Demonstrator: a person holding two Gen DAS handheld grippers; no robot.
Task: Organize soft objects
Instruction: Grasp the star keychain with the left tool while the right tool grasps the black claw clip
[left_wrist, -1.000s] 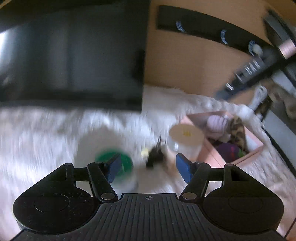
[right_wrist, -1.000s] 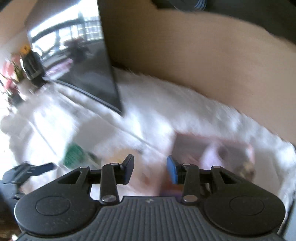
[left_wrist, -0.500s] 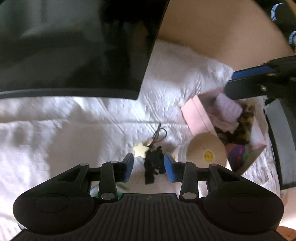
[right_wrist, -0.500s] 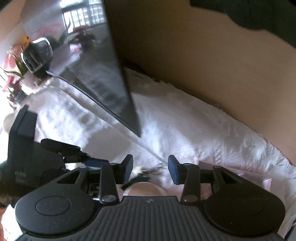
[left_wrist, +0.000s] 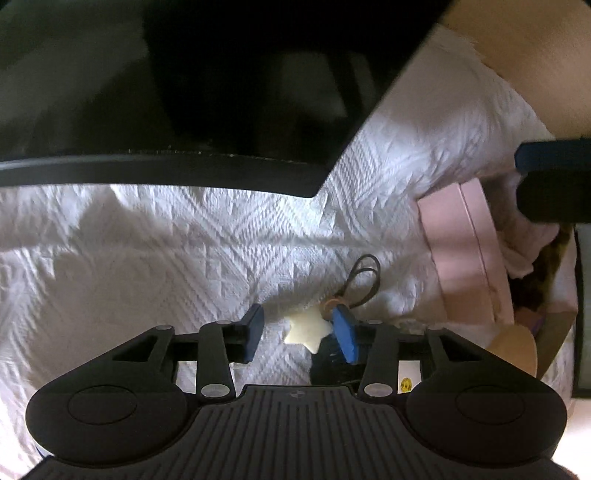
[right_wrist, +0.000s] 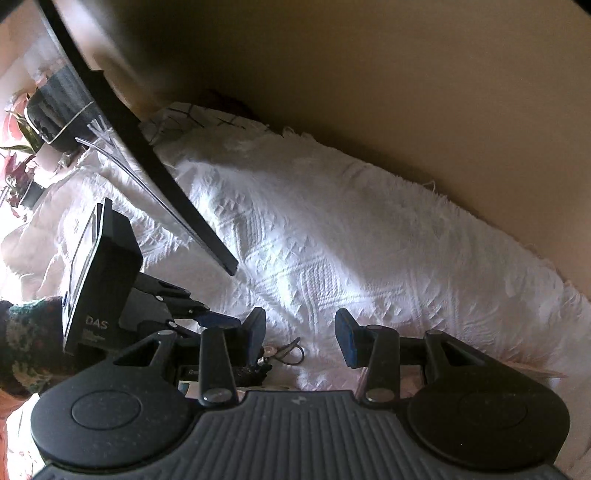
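Between the blue pads of the left gripper (left_wrist: 303, 338), in the left wrist view, lies one cream star-shaped charm (left_wrist: 308, 328) on the white textured bedspread (left_wrist: 155, 243). Its pads stand apart with a gap on both sides of the star, the right pad just beside or touching a dark soft bundle (left_wrist: 327, 360) at 5 o'clock of the star; contact cannot be told. One thin dark cord loop (left_wrist: 364, 280) runs off toward 1 o'clock.

Only this view shows the pink box (left_wrist: 467, 258) at 3 o'clock, open, with pale pink and dark patterned soft things heaped inside; how many cannot be counted. One tan round disc (left_wrist: 517, 349) sits at the box's near corner. The right gripper's blue finger and black body enter at the far right edge, over the box. One large black monitor (left_wrist: 184, 92) fills the top from 10 to 1 o'clock.

From the right wrist view, the right gripper (right_wrist: 301, 338) is spread wide over bare bedspread (right_wrist: 332, 229), holding nothing. At 9 o'clock the left gripper (right_wrist: 221, 319) shows from the side with its black camera block, held by a hand in a dark patterned sleeve (right_wrist: 26, 343). The cord loop (right_wrist: 291, 352) and dark bundle peek out beneath the right gripper's left finger; the star and box are hidden here. Only this view shows the tan wall (right_wrist: 406, 92) and pink flowers (right_wrist: 14, 147) at 10 o'clock.
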